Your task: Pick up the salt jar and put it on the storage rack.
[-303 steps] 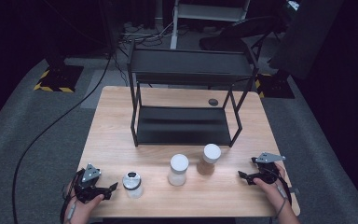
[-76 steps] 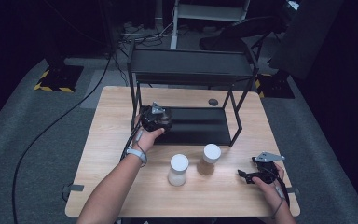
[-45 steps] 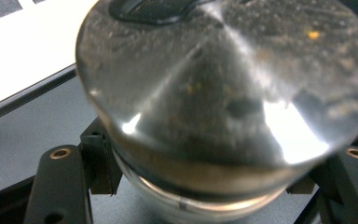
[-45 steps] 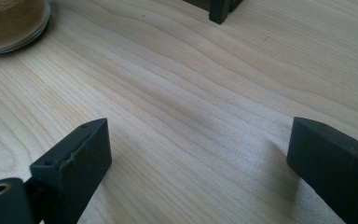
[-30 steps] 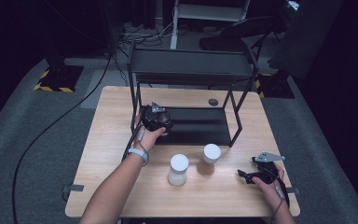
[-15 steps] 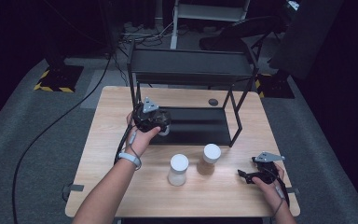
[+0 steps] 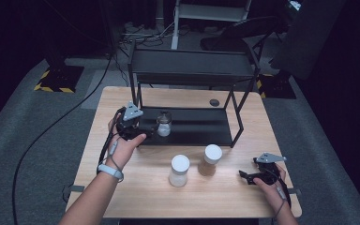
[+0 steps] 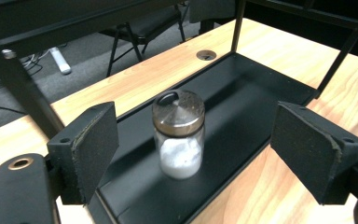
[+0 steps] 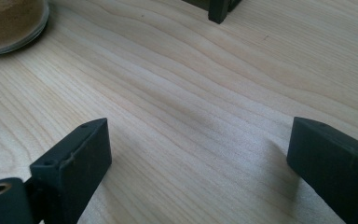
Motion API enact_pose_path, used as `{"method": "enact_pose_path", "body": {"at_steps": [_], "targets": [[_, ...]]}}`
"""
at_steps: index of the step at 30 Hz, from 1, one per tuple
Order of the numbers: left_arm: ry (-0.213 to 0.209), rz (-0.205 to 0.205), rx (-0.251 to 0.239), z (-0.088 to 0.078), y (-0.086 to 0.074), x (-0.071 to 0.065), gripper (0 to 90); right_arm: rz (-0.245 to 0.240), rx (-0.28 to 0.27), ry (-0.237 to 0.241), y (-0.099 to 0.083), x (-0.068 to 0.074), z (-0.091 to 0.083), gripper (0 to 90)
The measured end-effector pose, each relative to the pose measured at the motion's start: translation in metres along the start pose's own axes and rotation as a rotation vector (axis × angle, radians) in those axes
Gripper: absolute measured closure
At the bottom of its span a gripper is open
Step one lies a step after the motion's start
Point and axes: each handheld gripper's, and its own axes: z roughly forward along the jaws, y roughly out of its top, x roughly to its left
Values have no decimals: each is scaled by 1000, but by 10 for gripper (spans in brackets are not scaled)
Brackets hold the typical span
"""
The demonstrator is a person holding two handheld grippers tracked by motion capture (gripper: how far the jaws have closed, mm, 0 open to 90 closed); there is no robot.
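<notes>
On the black rack's lower shelf (image 7: 192,126) a small shaker jar (image 8: 178,133) of white powder stands upright, released; the left gripper (image 8: 205,154) is spread wide, clear of it. The right gripper (image 9: 198,163) rests open on the table (image 7: 225,197). Likely next: fetch a white-lidded jar (image 7: 179,170)

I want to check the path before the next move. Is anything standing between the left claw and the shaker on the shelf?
Nothing visible does. In the left gripper view the shaker stands upright on the black shelf, straight ahead of the open left claw, and the space between the jaws and the shaker is free. The two jars stand on the table, off to the side.
</notes>
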Motion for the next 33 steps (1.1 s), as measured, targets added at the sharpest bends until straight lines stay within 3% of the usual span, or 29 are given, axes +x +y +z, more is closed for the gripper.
{"method": "enact_pose_path", "body": {"at_steps": [15, 33], "targets": [[4, 18, -2, -52, -19, -1, 143, 0, 0, 0, 0, 0, 0, 61], [0, 16, 44, -83, -59, 6, 131, 1, 0, -1, 0, 0, 0, 61]]}}
